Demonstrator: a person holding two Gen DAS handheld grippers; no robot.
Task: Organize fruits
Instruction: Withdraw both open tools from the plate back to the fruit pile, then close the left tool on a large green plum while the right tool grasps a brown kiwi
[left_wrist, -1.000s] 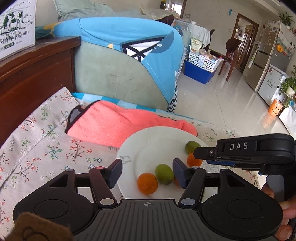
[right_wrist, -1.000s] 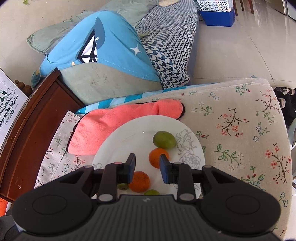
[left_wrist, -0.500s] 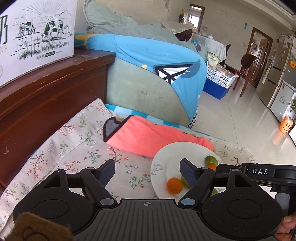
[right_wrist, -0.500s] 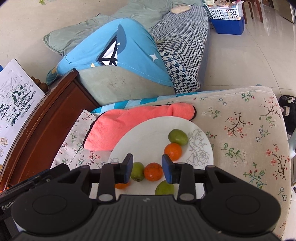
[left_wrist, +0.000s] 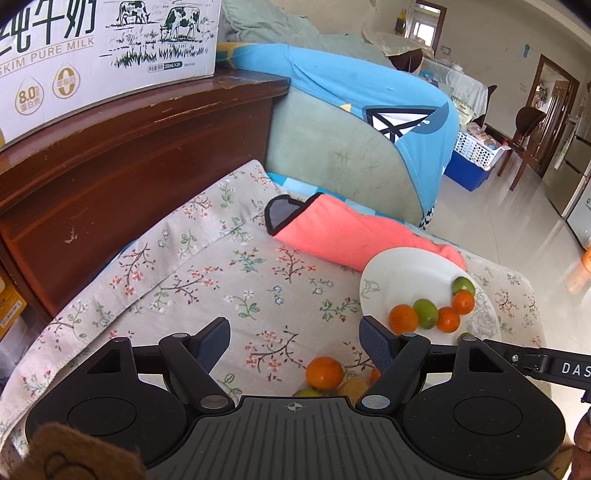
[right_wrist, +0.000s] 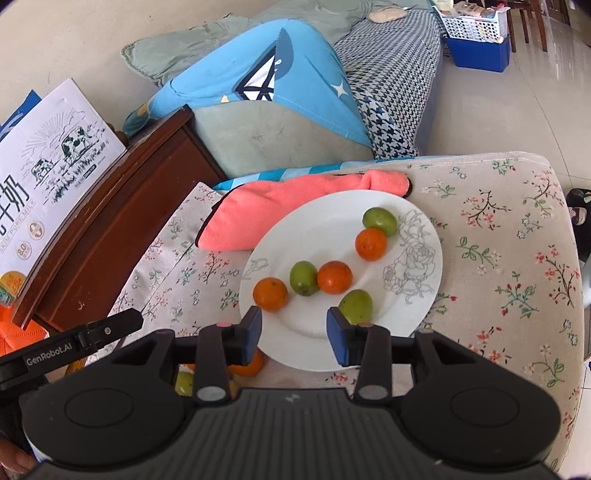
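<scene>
A white plate on the floral cloth holds three oranges and three green fruits. My right gripper hovers over the plate's near rim. Its jaws are opening and nothing is between them; a green fruit lies just past the right fingertip. Left of the plate, my left gripper stands open above the cloth, with nothing held. Loose fruit lies close under it: an orange, a green one and a yellowish one. The plate sits to its right.
A coral towel lies against the plate's far side. A dark wooden cabinet with a milk carton box borders the left. A sofa with a blue garment stands behind. The cushion's right edge drops to tiled floor.
Both grippers have drawn back from the plate. The left one moved left and opened wider, bringing loose fruit on the cloth into view. The right jaws have parted.
</scene>
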